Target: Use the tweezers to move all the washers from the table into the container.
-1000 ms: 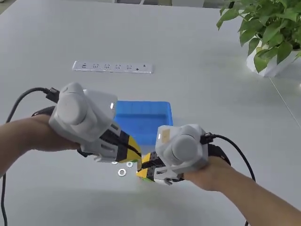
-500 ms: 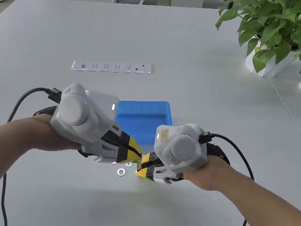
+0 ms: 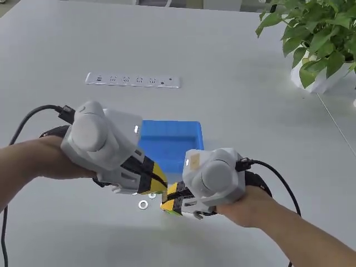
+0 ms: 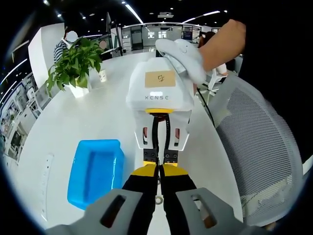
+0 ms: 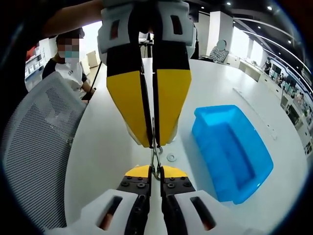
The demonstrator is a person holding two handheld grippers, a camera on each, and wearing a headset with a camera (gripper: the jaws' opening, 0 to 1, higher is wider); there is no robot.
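Thin metal tweezers (image 5: 154, 155) bridge the tips of both grippers, which point at each other nose to nose. My left gripper (image 3: 161, 181) (image 4: 157, 169) is shut, and a sliver of the tweezers runs up between its yellow jaws. My right gripper (image 3: 167, 204) (image 5: 151, 172) is shut on the tweezers' other end. Two small steel washers (image 3: 143, 204) (image 3: 152, 195) lie on the table just under and left of the tips; one washer (image 5: 171, 157) sits beside the tweezers. The blue container (image 3: 169, 142) (image 5: 232, 147) (image 4: 95, 171) stands right behind the grippers.
A white power strip (image 3: 133, 79) lies further back on the grey table (image 3: 250, 100). A potted plant (image 3: 320, 39) stands at the back right corner. A white mesh chair (image 4: 259, 147) (image 5: 39, 137) is at the table's near edge. People sit in the room behind.
The left gripper has edged slightly toward the right gripper's tips and now covers a third washer that showed beside its jaws. The right gripper has hardly moved.
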